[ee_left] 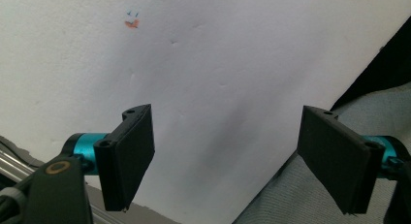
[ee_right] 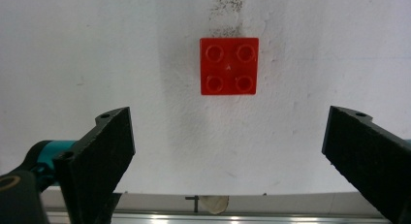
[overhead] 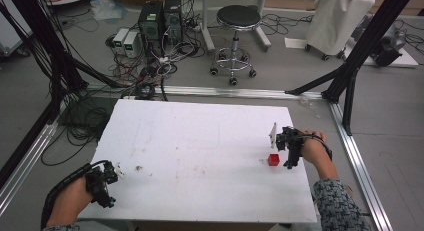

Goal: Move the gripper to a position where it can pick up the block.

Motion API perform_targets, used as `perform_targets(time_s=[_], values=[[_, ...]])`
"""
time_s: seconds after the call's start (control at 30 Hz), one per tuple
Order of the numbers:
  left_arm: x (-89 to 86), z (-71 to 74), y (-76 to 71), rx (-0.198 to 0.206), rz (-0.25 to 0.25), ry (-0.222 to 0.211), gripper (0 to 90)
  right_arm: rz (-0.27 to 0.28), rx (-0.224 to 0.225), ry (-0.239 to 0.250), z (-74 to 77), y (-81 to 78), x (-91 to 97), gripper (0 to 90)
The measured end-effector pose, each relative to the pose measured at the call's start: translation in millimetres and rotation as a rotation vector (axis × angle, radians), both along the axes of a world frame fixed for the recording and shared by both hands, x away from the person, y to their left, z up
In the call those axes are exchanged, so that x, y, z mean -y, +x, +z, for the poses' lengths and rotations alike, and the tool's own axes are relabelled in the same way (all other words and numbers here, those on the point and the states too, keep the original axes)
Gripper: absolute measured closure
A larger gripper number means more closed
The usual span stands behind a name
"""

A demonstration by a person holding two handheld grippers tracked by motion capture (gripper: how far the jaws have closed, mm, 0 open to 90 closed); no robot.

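Surface: a white table point(overhead: 200, 141), scuffed and marked, in a lab with cables, computer towers and a black stool point(overhead: 239, 16) on the floor behind.
Brick: a red four-stud building brick point(ee_right: 229, 66) sits alone on the table's right part, studs up, just beside the right gripper point(overhead: 290, 150).
Right gripper: hangs above the brick, jaws spread wide, nothing between them (the brick lies ahead of the jaws, centred between their lines).
Left gripper: the left gripper point(overhead: 102, 183) rests at the table's near left corner, well apart from the brick, jaws wide and empty.
Progress: judged early; the brick is not yet grasped. Lowering, closing and lifting remain.
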State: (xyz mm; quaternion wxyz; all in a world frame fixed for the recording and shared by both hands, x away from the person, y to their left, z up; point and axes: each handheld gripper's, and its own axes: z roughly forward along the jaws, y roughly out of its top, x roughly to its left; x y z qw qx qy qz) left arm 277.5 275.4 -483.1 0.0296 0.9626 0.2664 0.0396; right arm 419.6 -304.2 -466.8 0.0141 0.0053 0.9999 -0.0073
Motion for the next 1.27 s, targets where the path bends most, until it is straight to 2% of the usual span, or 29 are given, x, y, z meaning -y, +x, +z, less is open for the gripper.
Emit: perform_targets(time_s=[0.13,0.73,1.07,1.27], values=[[0.6,-0.5,0.0,-0.004,-0.001,0.001,21.4,0.004,-0.016,-0.002,-10.1,3.3,-3.9,4.0],[2.4,-2.3,0.3,-0.009,-0.006,0.005,21.4,0.003,-0.035,0.012,-45.0,7.7,-14.6,4.0],[2.7,-2.3,0.0,-0.006,-0.006,0.005,21.4,0.008,-0.039,0.010,-50.3,9.1,-16.8,4.0],[3.0,-2.2,0.3,-0.004,-0.007,0.004,21.4,-0.007,-0.043,0.009,-50.6,7.8,-16.5,4.0]])
